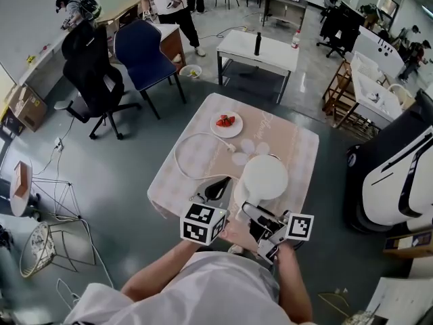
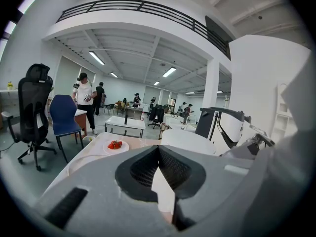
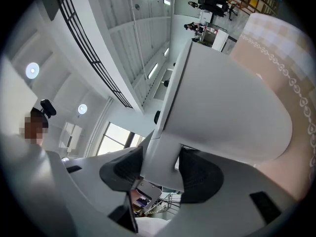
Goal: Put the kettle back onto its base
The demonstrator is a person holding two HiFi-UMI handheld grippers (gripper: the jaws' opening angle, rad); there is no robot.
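A white kettle (image 1: pixel 264 177) hangs at the near right of the cloth-covered table (image 1: pixel 298 147), seen from above. My right gripper (image 1: pixel 260 217) is shut on the kettle's handle (image 3: pixel 163 169), and the kettle's white body (image 3: pixel 222 112) fills the right gripper view, turned on its side. A white disc (image 1: pixel 241 158) lies on the cloth just beyond the kettle; I cannot tell whether it is the base. A white cord (image 1: pixel 181 156) loops to its left. My left gripper (image 1: pixel 218 189) hovers left of the kettle (image 2: pixel 190 141), its pads (image 2: pixel 143 169) shut on nothing.
A plate of strawberries (image 1: pixel 226 122) sits at the table's far side and also shows as a small plate (image 2: pixel 115 145) in the left gripper view. Office chairs (image 1: pixel 145 56), a white desk (image 1: pixel 260 49) and a large white machine (image 1: pixel 399 175) surround the table. People stand far back.
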